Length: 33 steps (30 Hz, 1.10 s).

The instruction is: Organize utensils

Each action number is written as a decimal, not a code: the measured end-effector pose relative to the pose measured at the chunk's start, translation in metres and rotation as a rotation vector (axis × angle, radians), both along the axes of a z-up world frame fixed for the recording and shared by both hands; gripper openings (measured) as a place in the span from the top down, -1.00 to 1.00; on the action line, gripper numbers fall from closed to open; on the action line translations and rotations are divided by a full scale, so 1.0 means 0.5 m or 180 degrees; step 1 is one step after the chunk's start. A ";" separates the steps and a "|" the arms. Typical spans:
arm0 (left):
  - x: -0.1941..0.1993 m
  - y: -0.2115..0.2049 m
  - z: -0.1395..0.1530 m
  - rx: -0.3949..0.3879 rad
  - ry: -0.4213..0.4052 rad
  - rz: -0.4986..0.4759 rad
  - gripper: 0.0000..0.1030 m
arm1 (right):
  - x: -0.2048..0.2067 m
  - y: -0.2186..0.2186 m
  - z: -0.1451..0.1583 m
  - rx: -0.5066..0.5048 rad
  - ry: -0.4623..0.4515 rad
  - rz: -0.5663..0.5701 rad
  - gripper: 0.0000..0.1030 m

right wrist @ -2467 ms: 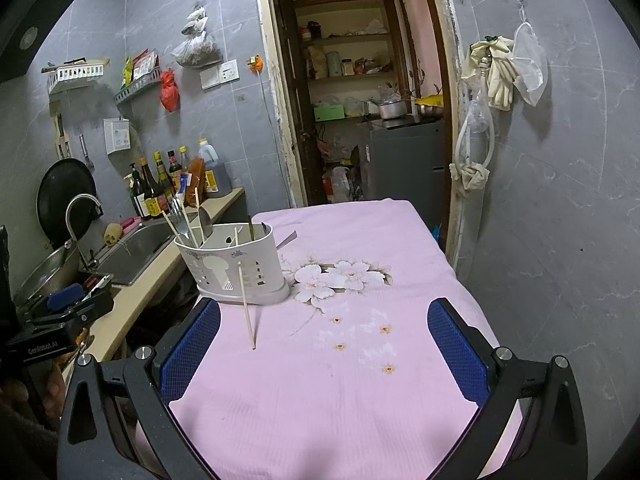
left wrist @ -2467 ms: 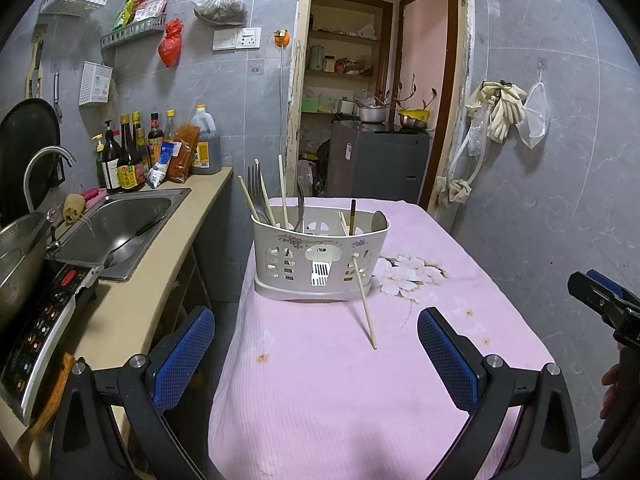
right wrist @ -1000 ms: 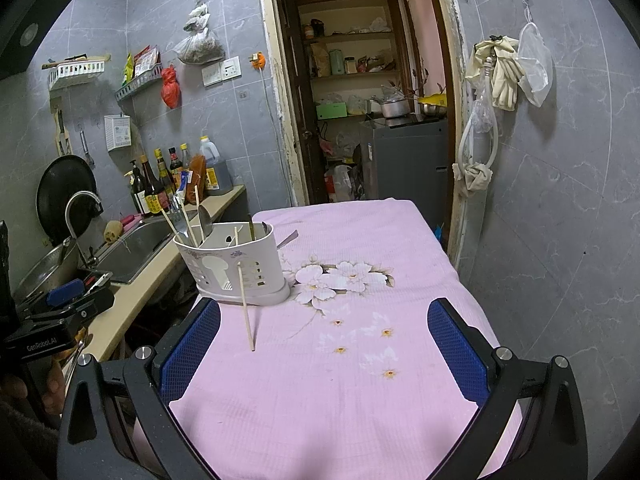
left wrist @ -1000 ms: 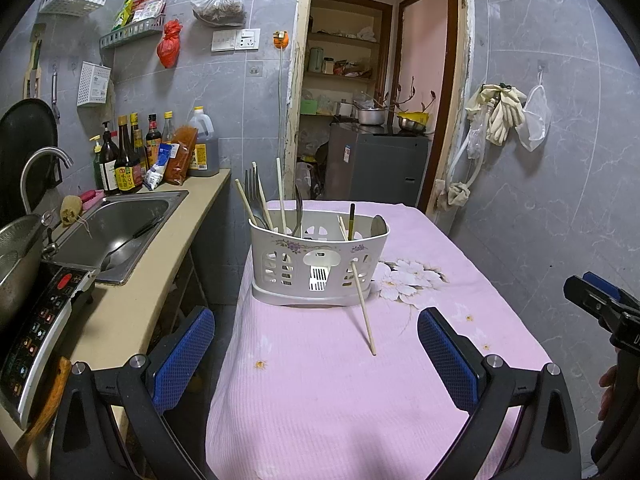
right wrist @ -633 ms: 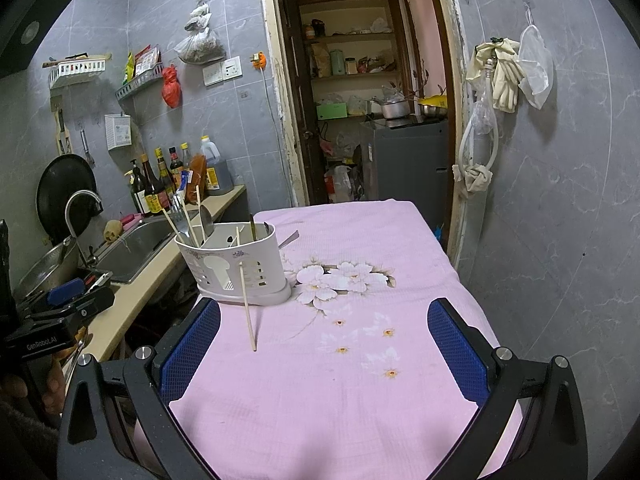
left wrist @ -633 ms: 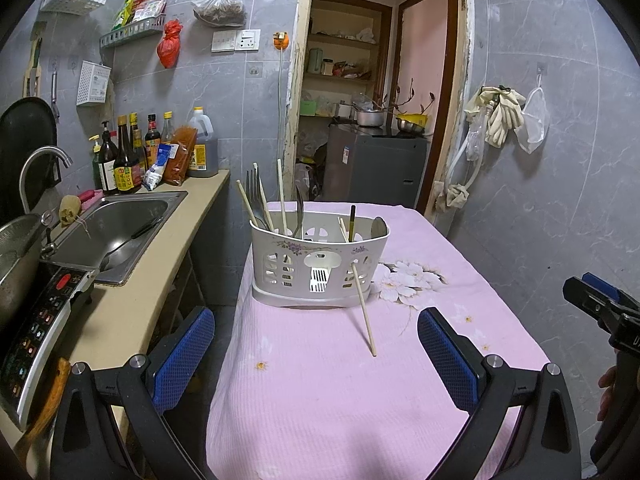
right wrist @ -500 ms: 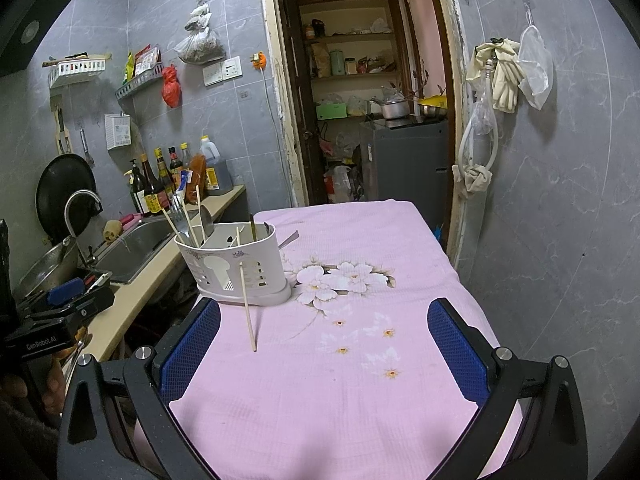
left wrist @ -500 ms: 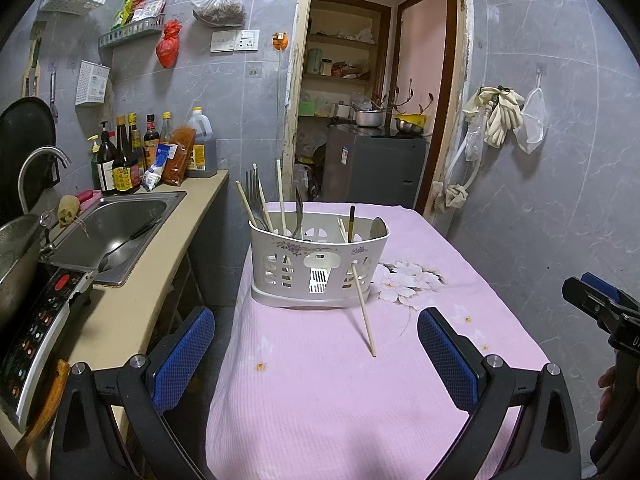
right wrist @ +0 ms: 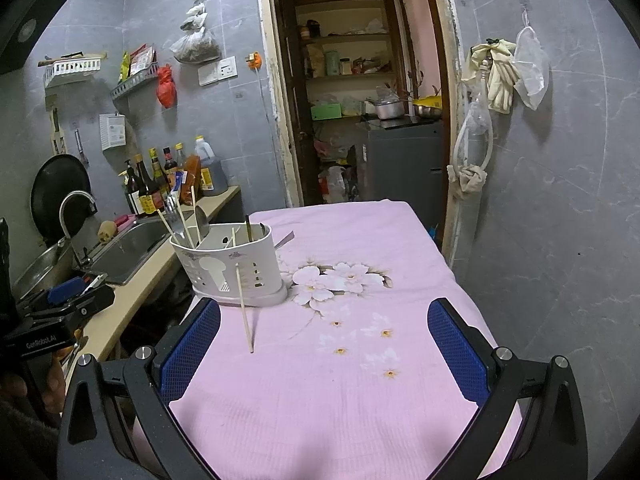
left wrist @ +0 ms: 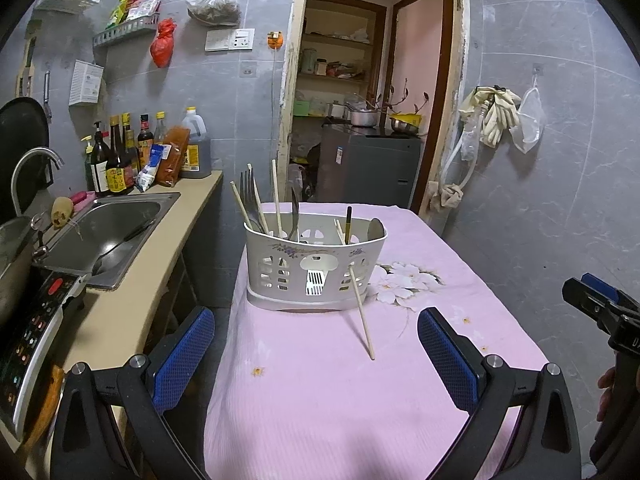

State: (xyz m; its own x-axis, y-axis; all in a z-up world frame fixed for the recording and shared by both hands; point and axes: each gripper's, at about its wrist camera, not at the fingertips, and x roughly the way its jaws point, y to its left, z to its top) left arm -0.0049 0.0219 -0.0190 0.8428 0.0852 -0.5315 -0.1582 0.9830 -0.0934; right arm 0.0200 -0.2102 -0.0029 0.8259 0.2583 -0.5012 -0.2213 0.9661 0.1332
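Observation:
A white slotted utensil caddy point(left wrist: 314, 266) point(right wrist: 232, 270) stands on the pink tablecloth point(left wrist: 320, 392) point(right wrist: 340, 380), holding chopsticks, a fork point(left wrist: 249, 200) and spoons. One loose chopstick point(left wrist: 361, 312) point(right wrist: 244, 308) leans against the caddy's front, its tip resting on the cloth. My left gripper point(left wrist: 316, 354) hangs open well short of the caddy, nothing between its blue pads. My right gripper point(right wrist: 324, 354) is open too, to the right of the caddy and empty.
A counter with a steel sink point(left wrist: 108, 232), sauce bottles point(left wrist: 116, 156) and an induction cooker point(left wrist: 32, 340) runs along the table's left. A grey tiled wall stands close on the right, a doorway point(left wrist: 360, 120) behind. Each view catches the other gripper at its edge.
Both views have barely shifted; the caddy and leaning chopstick stay put and both grippers remain open.

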 end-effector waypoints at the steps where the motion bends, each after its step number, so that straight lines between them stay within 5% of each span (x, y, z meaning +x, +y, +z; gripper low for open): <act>1: 0.000 -0.001 0.000 0.0000 0.0000 0.0001 -0.99 | 0.001 -0.001 0.000 0.0000 -0.0001 0.0000 -0.98; 33: 0.028 -0.024 -0.004 -0.0009 -0.0041 -0.0015 -0.99 | 0.007 -0.009 0.004 -0.0012 -0.0005 -0.0030 -0.98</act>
State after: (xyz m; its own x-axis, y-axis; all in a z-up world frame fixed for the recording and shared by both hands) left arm 0.0091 0.0097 -0.0211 0.8499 0.0797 -0.5209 -0.1523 0.9835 -0.0980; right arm 0.0238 -0.2145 -0.0009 0.8290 0.2486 -0.5009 -0.2124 0.9686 0.1291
